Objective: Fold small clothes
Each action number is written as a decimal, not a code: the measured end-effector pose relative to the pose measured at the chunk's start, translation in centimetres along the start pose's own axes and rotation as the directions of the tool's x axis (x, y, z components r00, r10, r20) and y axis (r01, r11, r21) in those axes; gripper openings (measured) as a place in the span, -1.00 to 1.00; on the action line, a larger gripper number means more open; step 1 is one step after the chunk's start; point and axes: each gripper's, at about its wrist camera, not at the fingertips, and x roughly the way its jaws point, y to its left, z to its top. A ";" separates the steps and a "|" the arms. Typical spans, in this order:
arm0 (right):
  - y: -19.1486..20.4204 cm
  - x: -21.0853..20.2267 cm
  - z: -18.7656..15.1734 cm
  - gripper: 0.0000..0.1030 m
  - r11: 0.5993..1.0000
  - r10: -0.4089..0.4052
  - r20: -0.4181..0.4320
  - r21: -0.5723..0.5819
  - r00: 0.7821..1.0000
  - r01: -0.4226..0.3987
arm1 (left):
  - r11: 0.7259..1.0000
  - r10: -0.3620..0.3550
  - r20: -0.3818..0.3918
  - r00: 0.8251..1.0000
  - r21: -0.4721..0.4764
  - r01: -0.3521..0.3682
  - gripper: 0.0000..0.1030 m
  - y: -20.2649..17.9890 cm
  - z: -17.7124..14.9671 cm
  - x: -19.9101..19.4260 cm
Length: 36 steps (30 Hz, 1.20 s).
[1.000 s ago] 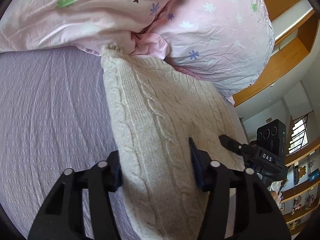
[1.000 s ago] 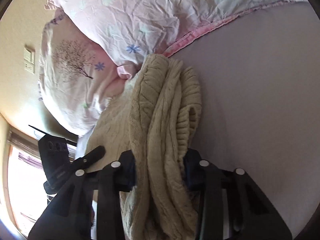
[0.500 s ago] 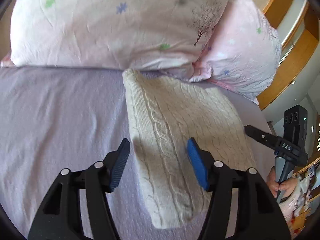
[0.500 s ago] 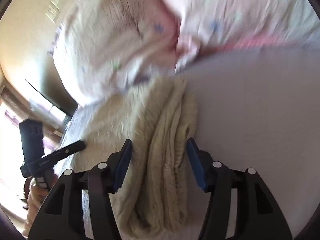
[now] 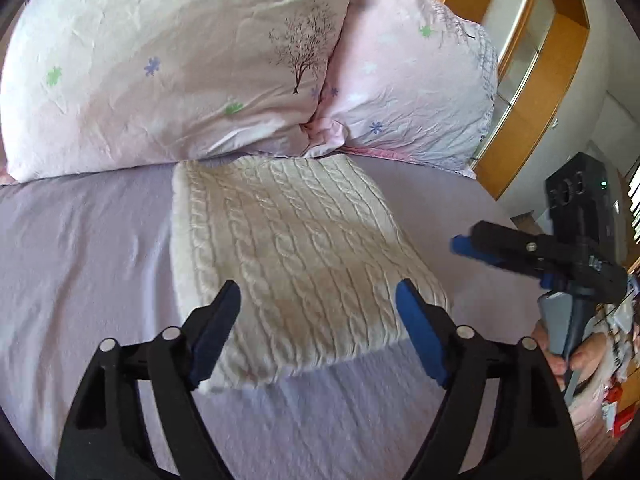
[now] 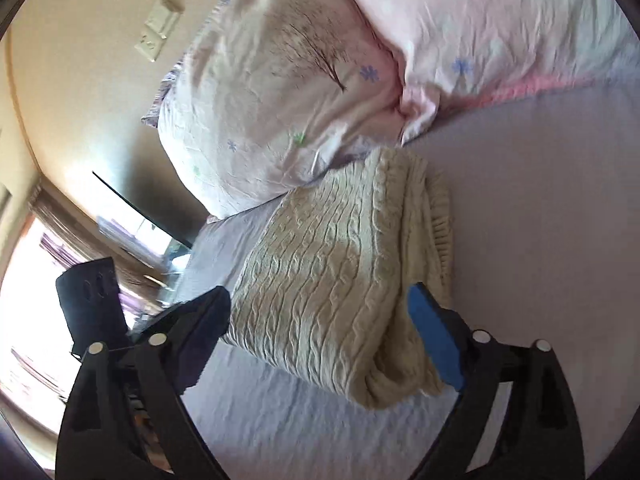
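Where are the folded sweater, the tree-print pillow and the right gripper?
folded sweater [image 5: 296, 264], left wrist view, middle of its top face.
tree-print pillow [image 5: 172, 68], left wrist view, its front.
right gripper [image 6: 320, 320], right wrist view, midway between fingertips.

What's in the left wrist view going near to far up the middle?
left hand-held gripper → lavender bedsheet → folded cream cable-knit sweater → pink floral pillows

A folded cream cable-knit sweater [image 5: 296, 264] lies on a lilac bedsheet [image 5: 84, 264], its far edge touching two pink floral pillows [image 5: 176, 64]. The left gripper [image 5: 318, 304] hovers wide apart above it, holding nothing.
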 end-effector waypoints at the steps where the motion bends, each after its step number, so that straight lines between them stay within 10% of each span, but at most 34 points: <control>1: 1.2 -1.8 -1.0 0.97 0.995 -0.068 0.050 -0.066 0.996 0.071 | 0.998 0.066 0.008 0.998 0.007 -0.066 0.97 -0.1 -1.1 -1.3; 7: 2.6 -3.5 -8.3 0.97 0.887 -0.411 0.057 -0.205 0.910 0.414 | 0.963 0.266 -0.059 0.962 -0.035 -0.268 0.97 1.1 -8.5 -4.0; 24: 3.0 1.5 -12.9 0.97 0.815 -0.549 -0.040 -0.248 0.835 0.524 | 0.927 0.367 -0.143 0.919 -0.027 -0.374 0.97 0.6 -11.7 -0.3; 36: 3.1 1.2 -13.2 0.97 0.813 -0.547 -0.037 -0.260 0.837 0.520 | 0.912 0.397 -0.117 0.910 -0.059 -0.406 0.97 0.2 -12.4 -0.7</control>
